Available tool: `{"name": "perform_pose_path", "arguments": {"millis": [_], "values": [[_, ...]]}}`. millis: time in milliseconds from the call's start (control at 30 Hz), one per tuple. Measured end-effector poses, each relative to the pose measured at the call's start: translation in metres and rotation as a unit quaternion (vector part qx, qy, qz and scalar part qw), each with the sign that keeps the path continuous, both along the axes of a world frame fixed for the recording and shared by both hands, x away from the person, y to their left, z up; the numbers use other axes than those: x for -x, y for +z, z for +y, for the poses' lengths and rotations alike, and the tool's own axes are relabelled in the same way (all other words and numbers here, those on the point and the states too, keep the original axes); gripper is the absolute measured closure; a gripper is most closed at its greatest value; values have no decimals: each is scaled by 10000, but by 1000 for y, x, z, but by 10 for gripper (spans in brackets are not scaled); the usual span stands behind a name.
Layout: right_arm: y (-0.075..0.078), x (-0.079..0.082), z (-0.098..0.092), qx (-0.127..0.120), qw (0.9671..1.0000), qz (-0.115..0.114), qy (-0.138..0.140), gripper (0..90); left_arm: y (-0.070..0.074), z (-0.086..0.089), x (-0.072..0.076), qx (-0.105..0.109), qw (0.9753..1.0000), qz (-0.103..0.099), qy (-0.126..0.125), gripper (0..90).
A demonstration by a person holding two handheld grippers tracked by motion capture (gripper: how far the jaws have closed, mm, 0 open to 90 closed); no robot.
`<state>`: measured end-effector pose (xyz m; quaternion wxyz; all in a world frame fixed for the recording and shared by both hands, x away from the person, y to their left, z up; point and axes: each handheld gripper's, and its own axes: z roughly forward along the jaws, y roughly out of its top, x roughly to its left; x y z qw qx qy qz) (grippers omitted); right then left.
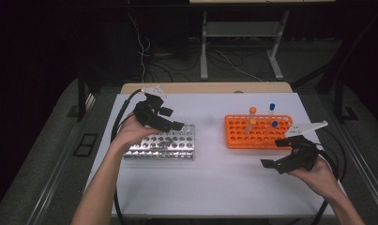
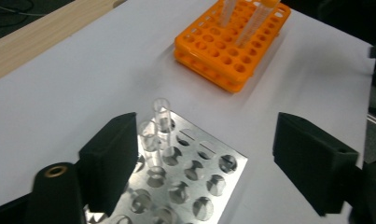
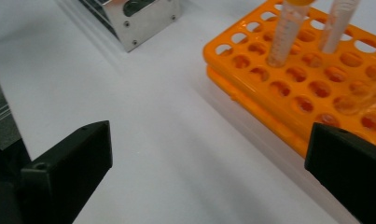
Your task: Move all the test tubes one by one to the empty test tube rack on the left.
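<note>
I stand at a white table (image 1: 215, 187) with a gripper in each hand. My left gripper (image 1: 170, 119) hovers over the far end of a steel rack (image 1: 163, 145), which sits on the left half of the table. Its jaws are spread wide and hold nothing. In the left gripper view, two clear empty tubes (image 2: 157, 128) stand upright in holes of the steel rack (image 2: 190, 186), just beside one jaw and between the two jaws.

My right gripper (image 1: 278, 161) hangs above the table near its right edge, just in front of an orange rack (image 1: 257, 136). Its jaws are also wide apart and empty. The orange rack sits on the right half of the table, well apart from the steel one. It holds several capped tubes toward its far side: an orange-capped tube (image 1: 251, 118) and two blue-capped tubes (image 1: 271, 112). In the right gripper view, the orange rack (image 3: 288, 98) lies ahead between the jaws, with the steel rack's corner (image 3: 148, 18) farther off.
</note>
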<state>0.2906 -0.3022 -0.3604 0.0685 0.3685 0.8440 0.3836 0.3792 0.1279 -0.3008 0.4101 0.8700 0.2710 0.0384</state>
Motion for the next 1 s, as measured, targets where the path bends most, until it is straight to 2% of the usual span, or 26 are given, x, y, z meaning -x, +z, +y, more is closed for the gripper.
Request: {"name": "perform_pose_path", "arguments": {"millis": [200,300,400,767,900,933,1000], "values": [[0,-11,-9,5,9998,34,-174,3,1,-3,15,32,10000,-36,7,84],[-1,-16,-13,-19,9997,58,-231,3,0,-8,23,-51,10000,-40,-37,4],[-1,-21,-16,-14,9995,81,-300,3,-2,-12,31,-98,9999,-80,-75,0],[-9,-39,-28,-11,9989,76,-452,3,-11,-21,55,-37,9993,-279,-244,0],[-15,-47,-33,87,9983,48,-578,4,-14,-24,60,-55,9991,-285,-293,0],[-17,-49,-33,102,9979,40,-638,13,-15,-24,61,-67,9991,-291,-306,0],[-19,-51,-34,112,9981,-9,-612,133,-17,-24,62,-71,9991,-292,-303,0]]}}
